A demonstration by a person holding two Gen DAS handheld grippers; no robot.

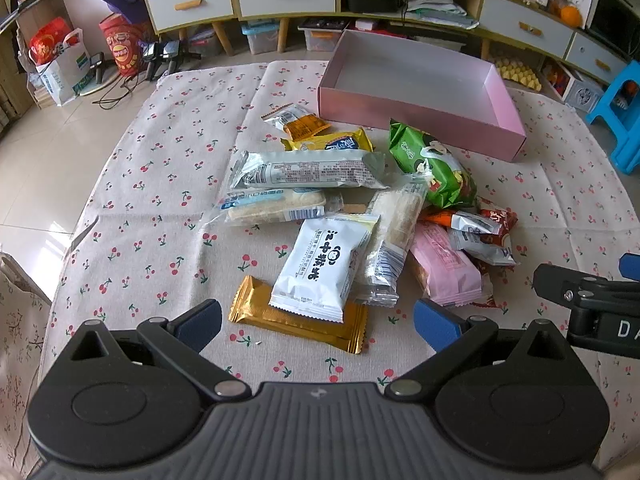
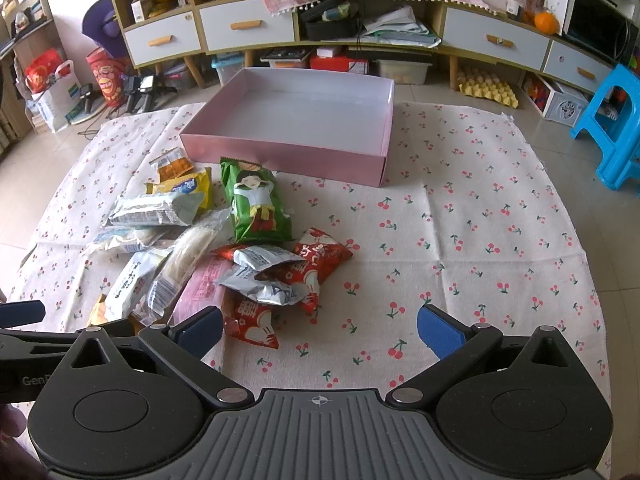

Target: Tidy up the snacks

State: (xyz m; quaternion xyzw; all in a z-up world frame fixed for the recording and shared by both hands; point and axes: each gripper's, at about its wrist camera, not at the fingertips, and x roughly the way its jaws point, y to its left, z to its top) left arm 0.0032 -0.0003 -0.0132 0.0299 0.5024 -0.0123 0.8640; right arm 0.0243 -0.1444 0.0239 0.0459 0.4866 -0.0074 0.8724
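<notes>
Both grippers, left (image 1: 318, 322) and right (image 2: 320, 330), hover with jaws apart, empty. Snacks (image 1: 344, 216) lie heaped just before the bare pink box (image 2: 280, 148). Light, crinkly, slippery packets; pinch a sealed edge.

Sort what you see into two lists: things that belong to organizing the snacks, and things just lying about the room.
Job:
pink box, empty
green snack bag
gold wrapper
white packet
red packets
left gripper and right gripper, both open

Lying about:
blue stool
oranges
drawer cabinet
</notes>
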